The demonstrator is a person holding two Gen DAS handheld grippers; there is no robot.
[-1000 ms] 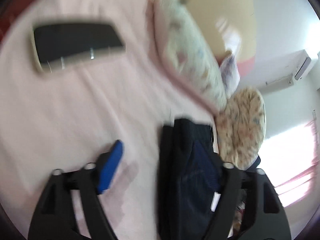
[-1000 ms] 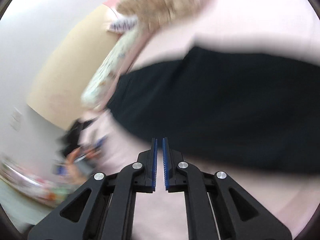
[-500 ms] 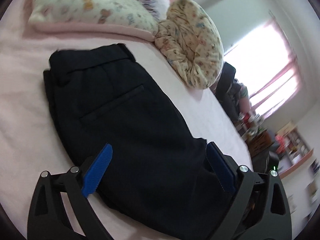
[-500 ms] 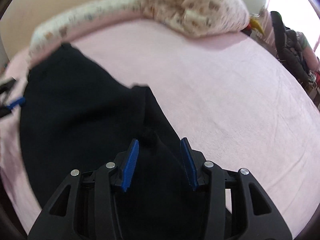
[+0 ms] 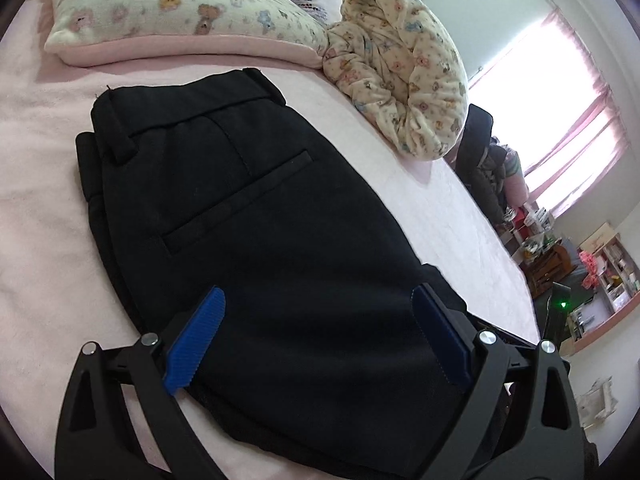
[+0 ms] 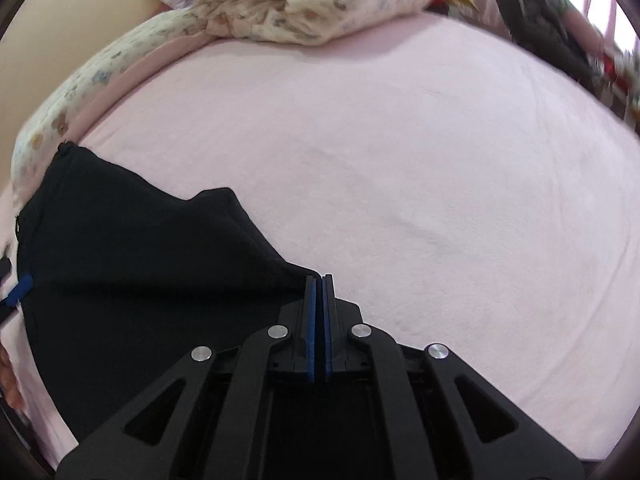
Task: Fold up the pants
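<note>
Black pants (image 5: pixel 256 216) lie folded on the pink bed sheet (image 5: pixel 40 240), waistband and back pocket toward the pillows. My left gripper (image 5: pixel 316 336) is wide open, its blue pads straddling the near end of the pants. In the right wrist view the pants (image 6: pixel 132 264) lie at the lower left. My right gripper (image 6: pixel 319 300) is shut, and the pants' right edge runs up to its closed pads; whether cloth is pinched between them I cannot tell.
A bear-print pillow (image 5: pixel 176 12) and a bundled bear-print blanket (image 5: pixel 404 76) lie at the head of the bed. Pink sheet (image 6: pixel 420 184) spreads to the right of the pants. Cluttered shelves (image 5: pixel 592 280) and a curtained window stand beyond the bed's far side.
My right gripper has closed from open at the pants' edge. My left gripper stays wide open over the pants and has moved slightly closer. Both views have steadied.
</note>
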